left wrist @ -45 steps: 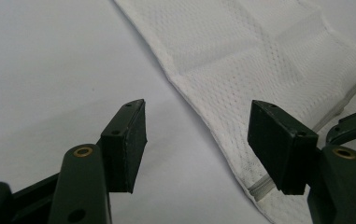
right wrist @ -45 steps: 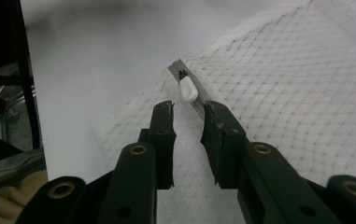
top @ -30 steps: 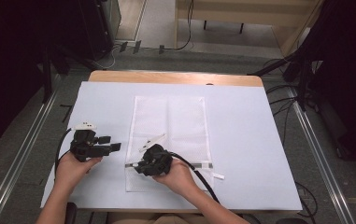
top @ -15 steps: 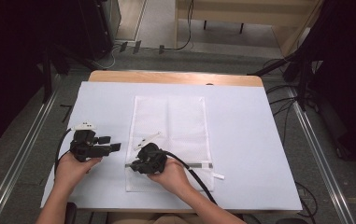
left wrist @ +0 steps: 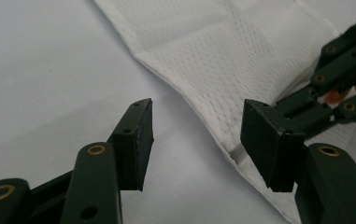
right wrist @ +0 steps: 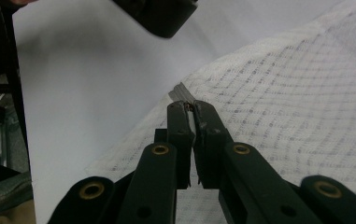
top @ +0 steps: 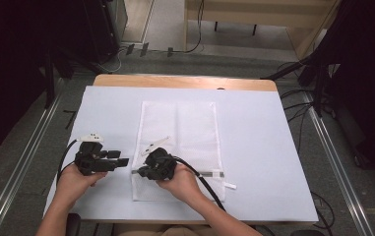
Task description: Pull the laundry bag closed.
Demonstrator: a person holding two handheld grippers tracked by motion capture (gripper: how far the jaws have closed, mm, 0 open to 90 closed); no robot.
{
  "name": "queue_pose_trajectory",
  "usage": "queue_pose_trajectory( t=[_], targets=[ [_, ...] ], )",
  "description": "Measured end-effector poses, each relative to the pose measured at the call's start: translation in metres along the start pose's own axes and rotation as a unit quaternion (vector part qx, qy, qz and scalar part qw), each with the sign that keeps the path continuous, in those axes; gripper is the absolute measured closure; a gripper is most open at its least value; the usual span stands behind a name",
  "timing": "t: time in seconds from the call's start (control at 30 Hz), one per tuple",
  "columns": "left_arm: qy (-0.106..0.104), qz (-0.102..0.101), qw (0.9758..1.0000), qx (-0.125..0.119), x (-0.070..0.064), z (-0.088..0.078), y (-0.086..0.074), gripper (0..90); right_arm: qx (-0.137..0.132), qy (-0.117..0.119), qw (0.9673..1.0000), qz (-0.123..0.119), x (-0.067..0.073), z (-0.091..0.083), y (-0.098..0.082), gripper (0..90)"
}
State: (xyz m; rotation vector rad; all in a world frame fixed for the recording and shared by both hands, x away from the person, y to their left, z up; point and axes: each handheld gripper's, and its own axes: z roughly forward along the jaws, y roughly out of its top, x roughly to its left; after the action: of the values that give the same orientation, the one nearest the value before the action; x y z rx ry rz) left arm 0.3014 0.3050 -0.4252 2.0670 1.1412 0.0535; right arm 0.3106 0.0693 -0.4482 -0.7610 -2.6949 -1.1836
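A white mesh bag (top: 180,128) lies flat on the white sheet, its zipper (top: 209,174) running along the near end. My right gripper (top: 135,172) lies low over the bag's near left corner. In the right gripper view it (right wrist: 192,109) is shut on the zipper pull at the grey zipper end (right wrist: 181,91). My left gripper (top: 122,160) sits just left of the bag, pointing at that corner. Its jaws (left wrist: 196,135) have just been closing but stand open. The bag's edge (left wrist: 199,116) lies beyond the gap, untouched by the pads.
The white sheet (top: 264,147) covers most of a wooden table, whose bare far edge (top: 185,81) shows. A cable (top: 202,179) trails from the right gripper over the bag's near end. Metal rails and floor cables flank the table.
The right hand has edged a little to the left over the bag's near end. The left hand has kept its place.
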Motion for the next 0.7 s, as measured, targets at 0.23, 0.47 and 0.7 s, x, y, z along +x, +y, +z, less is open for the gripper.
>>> queue_pose_trajectory(
  t=[0.23,0.47,0.7],
  targets=[
    [-0.026,0.001,0.9993,0.027,-0.002,0.004,-0.005,43.8,-0.005,-0.003,1.0000,-0.002,-0.001,-0.005,0.004,87.6],
    [-0.059,0.012,0.9972,0.044,-0.007,0.009,-0.008,43.4,-0.008,-0.004,1.0000,0.001,-0.003,-0.007,0.008,87.6],
    [-0.067,0.023,0.9955,0.063,-0.010,0.017,-0.008,43.2,-0.019,-0.006,0.9998,0.003,-0.004,-0.011,0.014,87.6]
  ],
)
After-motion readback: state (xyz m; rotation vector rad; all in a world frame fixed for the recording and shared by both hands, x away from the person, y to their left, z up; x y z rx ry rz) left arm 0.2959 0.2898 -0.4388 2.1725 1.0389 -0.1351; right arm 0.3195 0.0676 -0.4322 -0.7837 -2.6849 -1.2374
